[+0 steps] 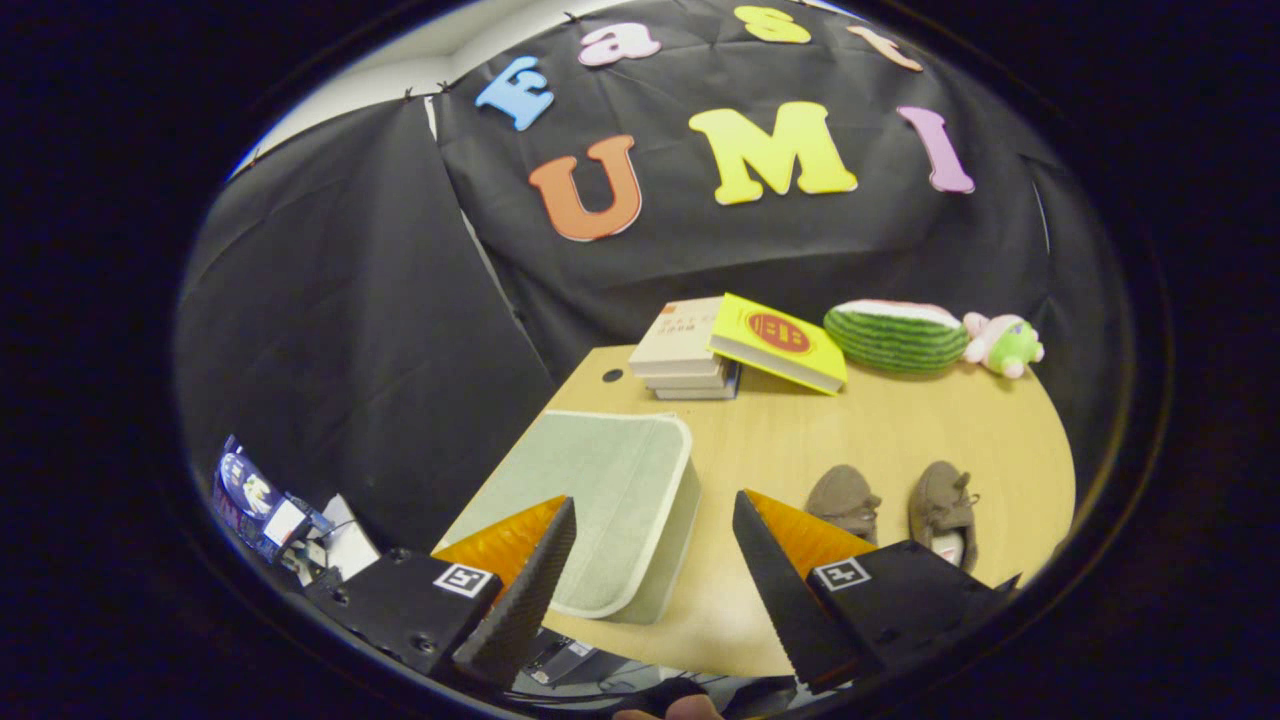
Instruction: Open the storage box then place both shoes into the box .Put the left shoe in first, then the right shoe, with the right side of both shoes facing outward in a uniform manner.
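A pale green storage box (600, 490) with a cream rim lies on the wooden table (900, 430), its lid down. It sits just ahead of my left finger and partly between the two fingers. Two brown shoes stand side by side to the right of the box: one (842, 500) just beyond my right finger, the other (942, 510) further right, partly hidden by the gripper body. My gripper (655, 520) hovers above the near table edge, open, with nothing between its fingers.
At the table's far side lies a stack of books (685, 355) with a yellow book (780, 342) leaning on it. A watermelon plush (895, 335) and a small pink-and-green plush (1005, 345) rest further right. Clutter (265, 505) sits low, left of the table.
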Demonstrator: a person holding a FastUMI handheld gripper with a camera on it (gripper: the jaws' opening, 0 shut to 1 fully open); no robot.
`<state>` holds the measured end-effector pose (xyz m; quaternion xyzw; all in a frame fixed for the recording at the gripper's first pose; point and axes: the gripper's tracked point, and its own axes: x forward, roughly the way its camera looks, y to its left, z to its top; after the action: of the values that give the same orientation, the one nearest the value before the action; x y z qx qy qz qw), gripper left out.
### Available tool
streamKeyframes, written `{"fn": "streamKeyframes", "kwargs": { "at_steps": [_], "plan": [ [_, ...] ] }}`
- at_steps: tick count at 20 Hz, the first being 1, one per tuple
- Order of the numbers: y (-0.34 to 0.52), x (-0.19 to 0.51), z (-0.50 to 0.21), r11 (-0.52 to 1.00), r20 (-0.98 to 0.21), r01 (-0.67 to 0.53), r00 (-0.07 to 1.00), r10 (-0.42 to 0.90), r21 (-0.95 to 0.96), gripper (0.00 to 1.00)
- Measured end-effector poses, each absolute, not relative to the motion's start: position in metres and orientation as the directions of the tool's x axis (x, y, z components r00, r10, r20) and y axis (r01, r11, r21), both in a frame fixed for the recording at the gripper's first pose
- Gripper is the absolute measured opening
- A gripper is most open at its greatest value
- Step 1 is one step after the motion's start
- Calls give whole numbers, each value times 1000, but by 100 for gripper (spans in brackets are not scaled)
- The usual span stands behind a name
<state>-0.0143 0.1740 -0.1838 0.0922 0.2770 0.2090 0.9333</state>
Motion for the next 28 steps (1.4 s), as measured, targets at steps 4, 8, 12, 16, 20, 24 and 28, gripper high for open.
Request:
{"fn": "streamKeyframes", "kwargs": {
  "at_steps": [4, 8, 12, 16, 20, 24, 28],
  "plan": [
    [189, -22, -223, 868, -561, -336, 665, 493, 365, 100],
    [202, -21, -248, 846, -605, -320, 594, 530, 428, 99],
    [211, -15, -268, 821, -624, -295, 540, 565, 489, 94],
    [214, -5, -283, 796, -635, -232, 497, 591, 560, 84],
    [220, -5, -284, 718, -601, -147, 448, 662, 680, 64],
    [221, -5, -279, 655, -574, -65, 424, 701, 752, 34],
    [223, -6, -256, 640, -562, -72, 412, 717, 765, 6]
  ]
}}
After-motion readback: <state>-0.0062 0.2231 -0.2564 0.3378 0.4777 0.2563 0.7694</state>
